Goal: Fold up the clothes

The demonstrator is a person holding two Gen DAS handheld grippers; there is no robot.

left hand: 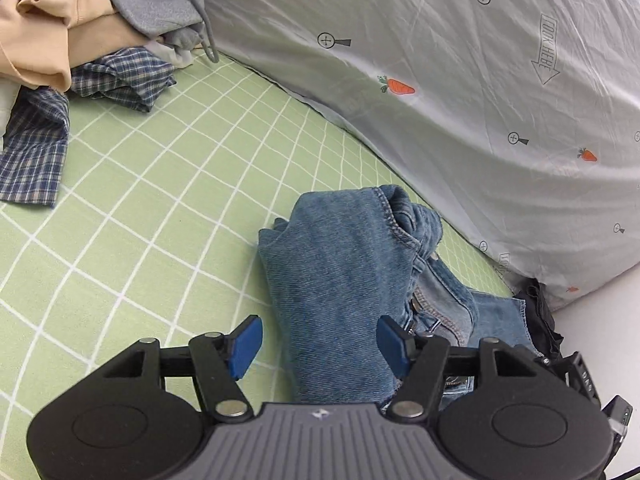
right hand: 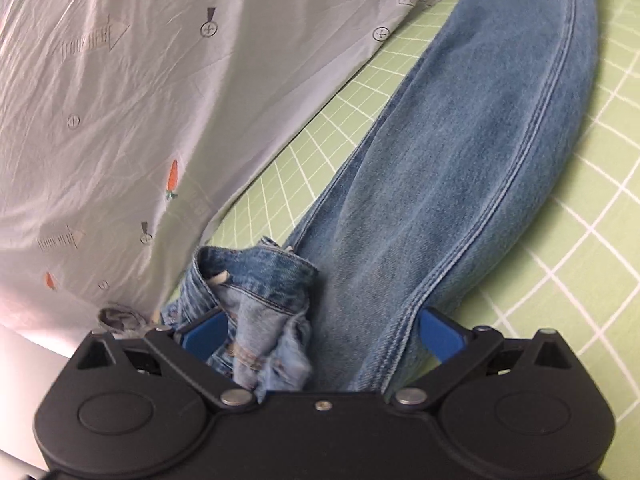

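Jeans (left hand: 340, 280) on green sheet (left hand: 160, 200) beside pillow (left hand: 440, 60); heavy, stiff denim, floppy. Best gripped at waistband. Left gripper (left hand: 320, 346), right gripper (right hand: 322, 332): both spread wide, straddling denim, clamping nothing.

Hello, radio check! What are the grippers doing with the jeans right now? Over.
Left hand-held gripper open, straddling the jeans. Right hand-held gripper open, bunched denim between its fingers. Nothing blocking; clothes pile off on the green sheet.
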